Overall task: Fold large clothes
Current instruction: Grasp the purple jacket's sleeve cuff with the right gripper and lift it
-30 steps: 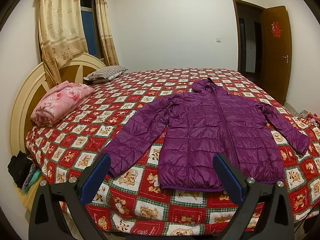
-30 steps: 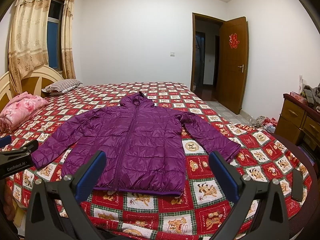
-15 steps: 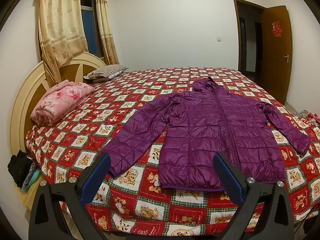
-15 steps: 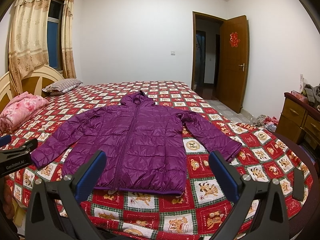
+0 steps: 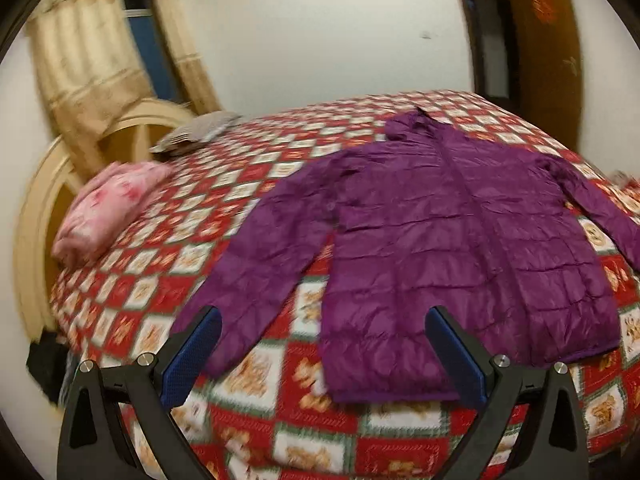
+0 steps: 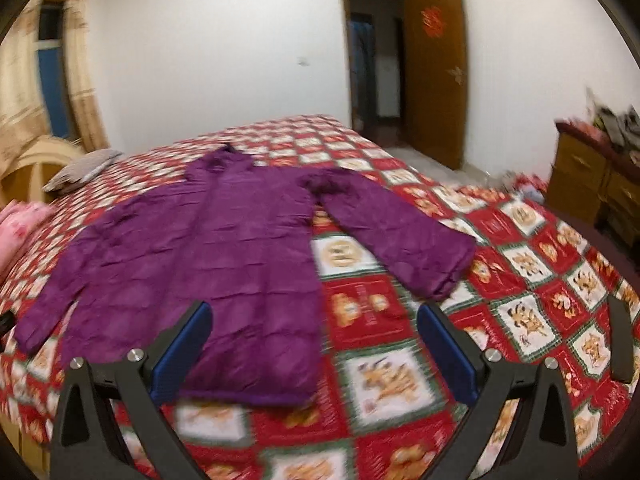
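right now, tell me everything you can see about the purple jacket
The purple jacket is a quilted, slightly shiny puffer with a hood and a centre front closure. It lies flat, front up, on the red patterned bedspread, both sleeves spread outward, hem toward the cameras. Both open grippers are short of it; nothing else touches it.

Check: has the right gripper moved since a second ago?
Yes. The right gripper has gone forward and down toward the bed: the purple jacket looms larger and the door has tilted. Jaws open.
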A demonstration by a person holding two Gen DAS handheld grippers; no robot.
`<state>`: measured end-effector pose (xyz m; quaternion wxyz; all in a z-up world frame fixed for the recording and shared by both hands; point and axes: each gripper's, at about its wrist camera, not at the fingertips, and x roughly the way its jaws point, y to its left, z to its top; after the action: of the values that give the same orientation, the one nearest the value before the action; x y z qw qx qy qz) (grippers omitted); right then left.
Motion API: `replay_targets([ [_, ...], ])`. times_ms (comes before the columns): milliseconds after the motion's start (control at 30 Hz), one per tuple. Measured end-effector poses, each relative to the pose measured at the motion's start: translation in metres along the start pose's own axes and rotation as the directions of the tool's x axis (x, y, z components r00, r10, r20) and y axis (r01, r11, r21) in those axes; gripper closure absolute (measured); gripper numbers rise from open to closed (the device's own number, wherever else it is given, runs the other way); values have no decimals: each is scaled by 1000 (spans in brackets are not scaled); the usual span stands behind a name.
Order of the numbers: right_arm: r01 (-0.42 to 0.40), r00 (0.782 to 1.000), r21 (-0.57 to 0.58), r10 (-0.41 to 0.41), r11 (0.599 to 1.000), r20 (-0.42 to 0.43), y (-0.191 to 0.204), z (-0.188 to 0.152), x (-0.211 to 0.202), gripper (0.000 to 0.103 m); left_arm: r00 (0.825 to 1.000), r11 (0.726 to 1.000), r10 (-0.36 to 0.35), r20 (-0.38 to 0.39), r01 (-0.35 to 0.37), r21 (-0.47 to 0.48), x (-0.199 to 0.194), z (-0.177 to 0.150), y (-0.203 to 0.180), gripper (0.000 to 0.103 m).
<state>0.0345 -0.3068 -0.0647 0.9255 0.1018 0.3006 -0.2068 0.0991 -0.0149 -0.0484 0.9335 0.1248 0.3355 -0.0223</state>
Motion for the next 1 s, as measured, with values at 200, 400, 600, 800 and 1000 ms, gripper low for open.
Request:
replay_targets([
  [200,148,987,116,-140,982,-77,-74,30,55,1,1000,997,-24,15,23,75,42,47,-21,1],
  [400,252,958,129,-230,959,-169,-114,42,106,11,999,995,38,8,-39,91,99,79,-33,1],
  [600,252,937,116,-212,961,-279,-126,34,148,44,993,990,117,-22,-115,78,161,96,-27,1],
  [800,224,946,64,-201,973,-256,-126,43,148,92,987,988,149,-59,-147,39,199,116,-9,1],
  [1000,320,935,41,-309,946,-176,-144,91,149,94,976,977,215,-46,-214,23,227,136,23,1],
])
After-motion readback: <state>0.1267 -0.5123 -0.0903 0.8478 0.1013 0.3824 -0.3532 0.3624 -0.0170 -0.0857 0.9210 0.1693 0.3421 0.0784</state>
